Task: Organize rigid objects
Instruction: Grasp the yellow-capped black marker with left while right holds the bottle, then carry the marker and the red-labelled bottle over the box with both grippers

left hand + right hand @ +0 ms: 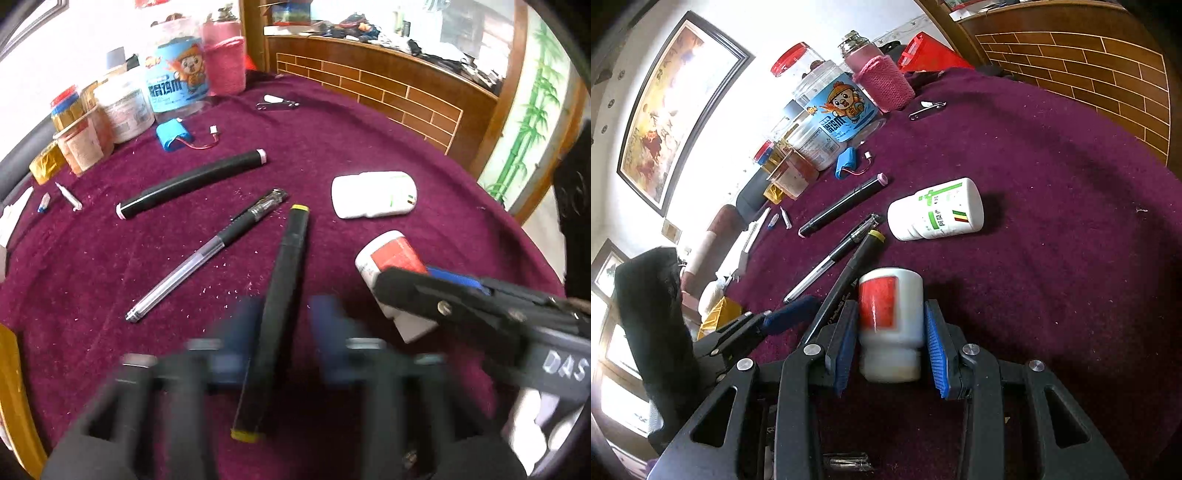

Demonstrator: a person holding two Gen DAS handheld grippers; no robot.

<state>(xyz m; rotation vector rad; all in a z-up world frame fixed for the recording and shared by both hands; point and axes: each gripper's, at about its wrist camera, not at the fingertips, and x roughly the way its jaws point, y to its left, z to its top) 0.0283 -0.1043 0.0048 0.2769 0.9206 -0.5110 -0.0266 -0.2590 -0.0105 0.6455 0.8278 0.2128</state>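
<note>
On the purple cloth (pixel 1052 229) the right gripper (pixel 891 343) straddles a white bottle with a red label (pixel 886 314) lying on its side, cap end toward the camera; its blue pads (pixel 936 350) stand spread, the left one at or very near the bottle wall, the right one just clear of it, so nothing is clamped. In the left wrist view the left gripper (pixel 286 332) is smeared by motion blur, its fingers parted on either side of a black marker with yellow ends (pixel 275 314), which runs from 6 o'clock up toward 12; whether the pads touch the marker cannot be told. At 10 o'clock from that marker lies a clear gel pen (pixel 207 254), and beyond it a black marker with pink ends (pixel 192 182). A second white bottle with a green label (pixel 936 210) lies at 1 o'clock from the red-labelled one, apart from it. Farther off at 11 o'clock are a blue battery pack (pixel 173 134) with red wire and a clear jar with a cartoon label (pixel 177 81) at the cloth's edge.
</note>
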